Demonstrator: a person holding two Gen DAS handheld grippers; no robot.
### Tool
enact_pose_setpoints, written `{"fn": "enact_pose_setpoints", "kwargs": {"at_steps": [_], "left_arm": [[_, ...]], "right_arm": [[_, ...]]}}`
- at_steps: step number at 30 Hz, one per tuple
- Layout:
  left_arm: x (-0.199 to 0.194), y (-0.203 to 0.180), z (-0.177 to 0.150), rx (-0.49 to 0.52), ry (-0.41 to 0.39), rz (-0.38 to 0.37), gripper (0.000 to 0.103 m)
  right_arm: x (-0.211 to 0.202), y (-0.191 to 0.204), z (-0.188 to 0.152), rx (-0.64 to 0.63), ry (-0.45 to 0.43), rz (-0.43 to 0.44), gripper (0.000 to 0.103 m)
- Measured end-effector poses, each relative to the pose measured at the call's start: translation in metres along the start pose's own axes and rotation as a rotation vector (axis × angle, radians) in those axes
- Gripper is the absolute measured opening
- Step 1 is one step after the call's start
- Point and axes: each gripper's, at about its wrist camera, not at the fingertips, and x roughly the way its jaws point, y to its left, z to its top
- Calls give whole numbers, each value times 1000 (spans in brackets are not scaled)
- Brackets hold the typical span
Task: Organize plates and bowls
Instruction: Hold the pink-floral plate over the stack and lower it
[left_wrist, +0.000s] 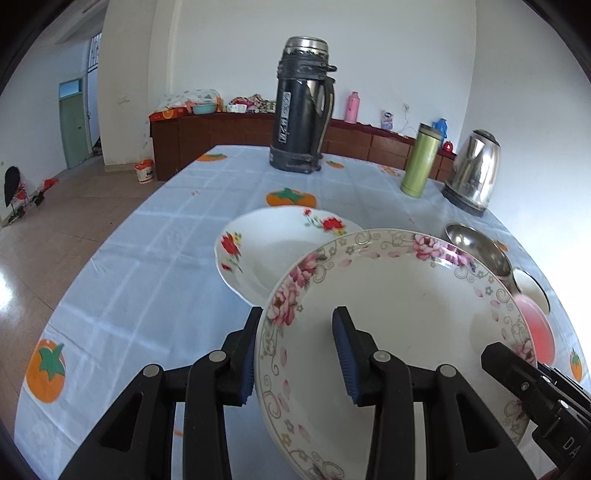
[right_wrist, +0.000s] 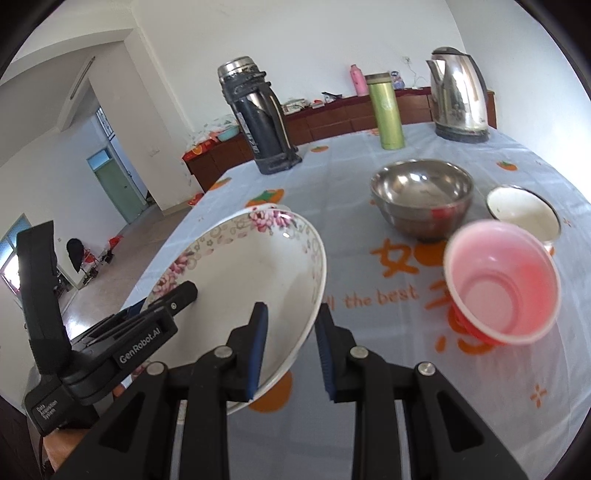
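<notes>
A white plate with pink flowers is held tilted above the table between both grippers. My left gripper straddles its left rim, one finger under, one inside; the jaws look closed on the rim. My right gripper straddles its right rim the same way. A second white plate with red flowers lies on the table beyond it. A steel bowl, a small white bowl and a pink plastic bowl stand to the right.
A dark thermos, a green tumbler and a steel kettle stand at the far side of the table. The table's left edge drops to the tiled floor. A brown cabinet runs along the wall.
</notes>
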Motion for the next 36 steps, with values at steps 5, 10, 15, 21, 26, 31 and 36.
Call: {"fn": "enact_pose_setpoints", "kwargs": {"at_steps": [5, 10, 15, 21, 26, 31, 36], "left_arm": [[12, 11, 14, -26, -4, 1, 40], [19, 17, 30, -38, -26, 18, 40], [29, 19, 45, -38, -57, 40, 40], [41, 26, 52, -70, -76, 45, 40], [54, 33, 51, -90, -66, 53, 40], [63, 36, 50, -95, -48, 66, 40], [71, 36, 49, -93, -35, 81, 40]], "right_arm": [[13, 9, 14, 1, -13, 15, 26], [26, 14, 28, 11, -24, 29, 26], [42, 17, 41, 14, -39, 28, 26], [61, 19, 50, 22, -32, 21, 26], [75, 20, 50, 13, -19, 6, 26], [86, 18, 49, 18, -4, 5, 26], [94, 18, 47, 9, 3, 3, 26]]}}
